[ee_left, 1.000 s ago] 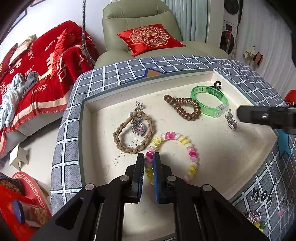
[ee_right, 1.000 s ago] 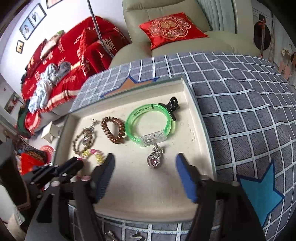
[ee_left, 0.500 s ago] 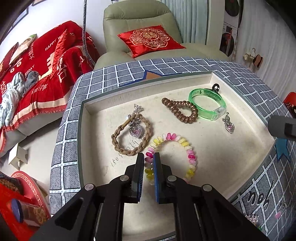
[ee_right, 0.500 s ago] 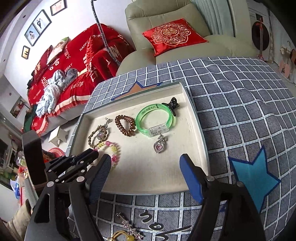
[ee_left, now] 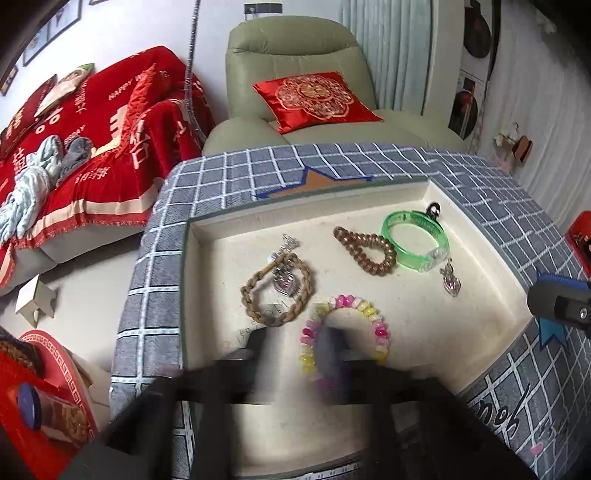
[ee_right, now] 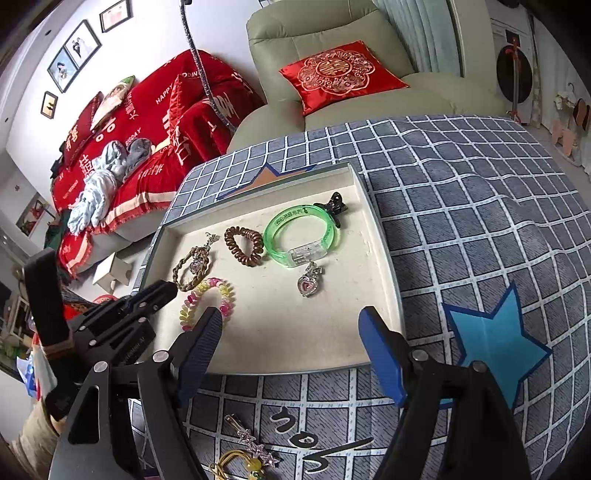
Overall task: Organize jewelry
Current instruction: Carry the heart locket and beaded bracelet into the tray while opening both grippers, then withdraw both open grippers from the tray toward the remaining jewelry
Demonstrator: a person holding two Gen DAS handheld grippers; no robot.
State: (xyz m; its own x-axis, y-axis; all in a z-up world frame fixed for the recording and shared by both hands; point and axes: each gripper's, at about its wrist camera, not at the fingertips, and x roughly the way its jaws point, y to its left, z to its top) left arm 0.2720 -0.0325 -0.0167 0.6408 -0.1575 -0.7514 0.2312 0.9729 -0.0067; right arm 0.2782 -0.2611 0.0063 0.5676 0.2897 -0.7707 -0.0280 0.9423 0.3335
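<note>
A cream tray (ee_right: 380, 258) on a checked cloth holds a pink-and-yellow bead bracelet (ee_left: 380, 328), a braided rope bracelet (ee_left: 306, 291) with a charm, a brown coil hair tie (ee_left: 365, 247), a green bangle (ee_left: 413, 236), a black clip (ee_right: 334, 206) and a heart pendant (ee_right: 307, 286). My left gripper (ee_left: 295, 354) is blurred over the bead bracelet's left side, jaws parted. It also shows in the right wrist view (ee_right: 162, 291). My right gripper (ee_right: 291, 350) is open and empty over the tray's near edge.
A star hair clip (ee_right: 255, 446) and a yellow hair tie (ee_right: 236, 465) lie on the cloth in front of the tray. A green armchair (ee_right: 332, 33) with a red cushion stands behind. A red-covered sofa (ee_right: 147, 122) is at the left.
My left gripper's jaws have opened from shut and are blurred with motion. Both grippers have drawn back from the tray, so it looks smaller.
</note>
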